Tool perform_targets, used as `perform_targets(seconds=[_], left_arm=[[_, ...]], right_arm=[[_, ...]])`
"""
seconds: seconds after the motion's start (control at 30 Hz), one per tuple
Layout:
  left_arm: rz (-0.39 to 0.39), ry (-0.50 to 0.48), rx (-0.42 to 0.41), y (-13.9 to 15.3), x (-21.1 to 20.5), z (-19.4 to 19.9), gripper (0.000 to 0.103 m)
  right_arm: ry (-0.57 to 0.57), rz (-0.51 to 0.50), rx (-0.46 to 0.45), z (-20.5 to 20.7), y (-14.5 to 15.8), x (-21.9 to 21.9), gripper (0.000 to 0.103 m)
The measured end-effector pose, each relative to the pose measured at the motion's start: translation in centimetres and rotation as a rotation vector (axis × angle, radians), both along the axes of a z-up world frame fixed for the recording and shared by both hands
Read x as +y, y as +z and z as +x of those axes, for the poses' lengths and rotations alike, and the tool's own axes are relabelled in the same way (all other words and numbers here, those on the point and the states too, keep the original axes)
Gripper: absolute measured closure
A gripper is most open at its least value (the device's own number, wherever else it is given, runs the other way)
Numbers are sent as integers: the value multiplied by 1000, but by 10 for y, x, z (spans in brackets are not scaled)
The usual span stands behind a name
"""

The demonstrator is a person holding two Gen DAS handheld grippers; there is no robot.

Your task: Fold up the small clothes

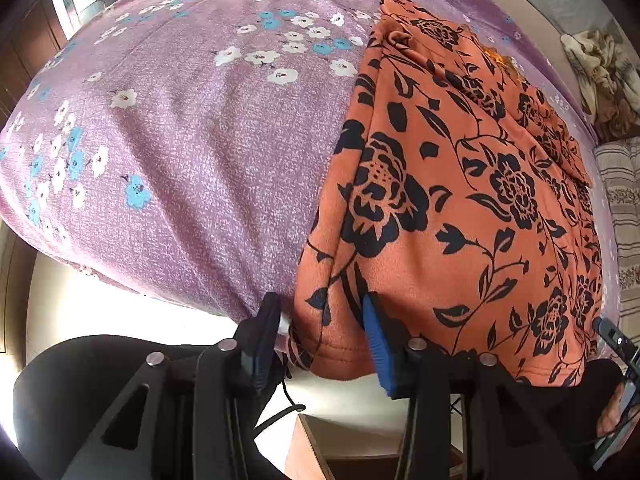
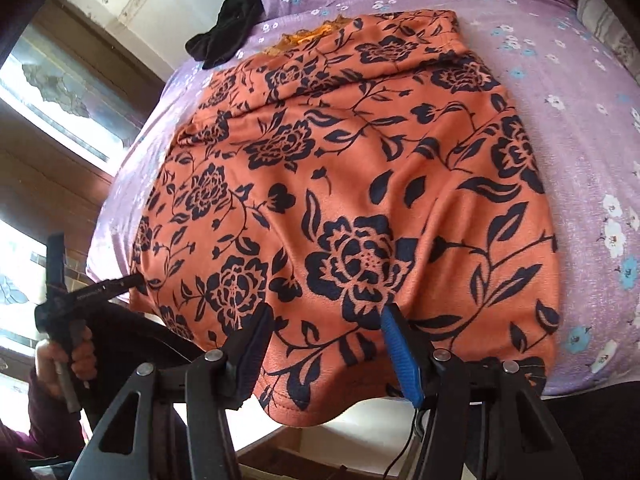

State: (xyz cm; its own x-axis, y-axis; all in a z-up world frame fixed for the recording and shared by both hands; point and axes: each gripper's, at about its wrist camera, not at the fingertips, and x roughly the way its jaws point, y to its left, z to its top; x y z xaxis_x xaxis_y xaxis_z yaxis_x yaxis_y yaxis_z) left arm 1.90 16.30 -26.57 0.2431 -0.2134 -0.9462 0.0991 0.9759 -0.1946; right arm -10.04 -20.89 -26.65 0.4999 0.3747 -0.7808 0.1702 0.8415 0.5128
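- The orange garment (image 2: 352, 184) (printed with black flowers) lies spread flat on the purple floral bedsheet (image 1: 192, 128), its near hem hanging over the bed's edge.
- The left gripper (image 1: 320, 332) straddles the hem's left corner; whether its pads pinch the cloth cannot be told.
- The right gripper (image 2: 324, 340) straddles the hem further along, its jaws apart, cloth between them, grip unclear.
- A black cloth (image 2: 228, 28) sits at the bed's far edge.

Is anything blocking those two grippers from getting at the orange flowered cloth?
Nothing visible is. The orange garment lies spread on the purple bedsheet, its near hem right at the left gripper and right gripper. The black cloth lies away at the far edge.
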Motion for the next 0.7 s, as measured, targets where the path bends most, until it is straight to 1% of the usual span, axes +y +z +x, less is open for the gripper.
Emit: perform_targets(seconds=[0.07,0.13,0.23,0.27,0.3,0.37,0.4,0.47,0.5,0.53,0.57,0.6,0.63,0.67,0.7], left_arm=[[-20,-8,-1,-1,4,-5,63],[-30,-16,-1,-1,8,-9,63],[-20,-16,-8,1,10,-11,53],[-21,-30,-18,3,9,-13,48],[-18,-47,-29,5,12,-13,45],[-2,-61,-60,10,9,-11,44],[-8,-69,-72,12,9,-11,44],[-41,-98,-68,11,9,-9,44],[-53,-109,-63,10,8,-9,50],[-61,-121,-63,8,8,-9,59],[-48,-130,-64,5,7,-9,72],[-32,-136,-77,4,7,-10,75],[-34,-144,-85,5,7,-11,77],[-45,-149,-91,7,8,-13,89],[-65,-156,-93,9,9,-15,93]], right_arm=[[-42,-6,-11,-5,3,-15,43],[-85,-8,-3,-9,3,-31,43],[-152,38,14,-15,0,-58,43],[-171,47,16,-18,-1,-65,43],[-190,54,18,-22,-2,-71,43],[-222,74,25,-29,-5,-84,43],[-235,88,28,-32,-6,-90,43],[-264,124,32,-40,-11,-100,43],[-274,148,33,-43,-13,-105,43],[-285,170,38,-45,-17,-109,43],[-297,187,40,-48,-21,-114,43],[-308,204,40,-50,-24,-117,43],[-320,224,38,-52,-29,-120,42],[-332,240,40,-54,-34,-124,42],[-347,250,44,-56,-38,-127,43]])
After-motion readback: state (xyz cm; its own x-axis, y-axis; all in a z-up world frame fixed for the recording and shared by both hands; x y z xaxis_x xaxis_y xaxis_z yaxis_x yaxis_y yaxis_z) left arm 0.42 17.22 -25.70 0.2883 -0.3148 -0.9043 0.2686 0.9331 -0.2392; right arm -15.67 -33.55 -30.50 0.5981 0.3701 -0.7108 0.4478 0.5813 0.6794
